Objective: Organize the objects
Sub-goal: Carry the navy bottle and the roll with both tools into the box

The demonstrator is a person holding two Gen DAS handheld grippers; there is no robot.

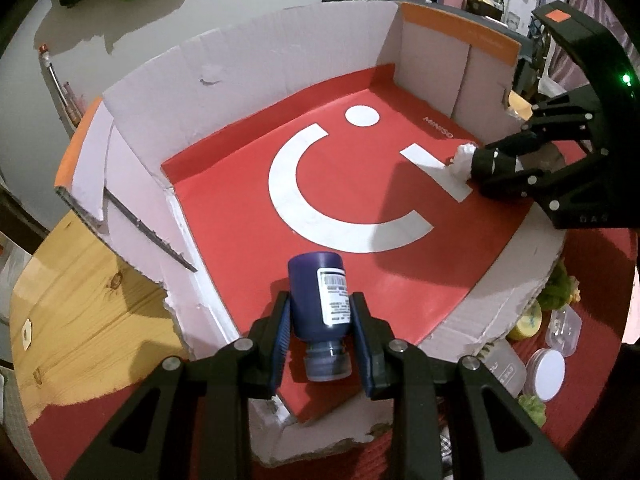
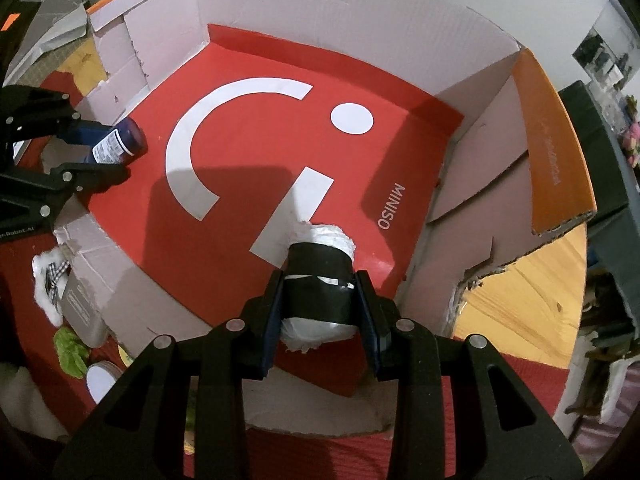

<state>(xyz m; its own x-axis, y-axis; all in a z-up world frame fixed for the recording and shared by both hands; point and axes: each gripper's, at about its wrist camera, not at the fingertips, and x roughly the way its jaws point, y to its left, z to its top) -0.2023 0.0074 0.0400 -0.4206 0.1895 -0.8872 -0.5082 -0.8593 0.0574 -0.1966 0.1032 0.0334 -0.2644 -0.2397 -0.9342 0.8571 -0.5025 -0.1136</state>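
Left gripper (image 1: 320, 320) clamped tight on a dark blue bottle (image 1: 320, 292), base forward and cap toward the wrist, low over the near edge of the red sheet (image 1: 224, 208) lining the cardboard box (image 1: 256, 60); right gripper (image 2: 320, 304) likewise closed on a white roll banded in black (image 2: 318, 276), low over the sheet's opposite side. Placing step, seemingly. Next: lower each onto the sheet, well apart, then ease the jaws off.

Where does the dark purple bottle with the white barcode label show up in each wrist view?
Left wrist view: the dark purple bottle sits bottom centre, clamped in the left gripper, cap toward the camera.
Right wrist view: the same bottle is at the left edge, over the box's near-left corner.
Shared landmark: the white dot printed on the red floor of the cardboard box.
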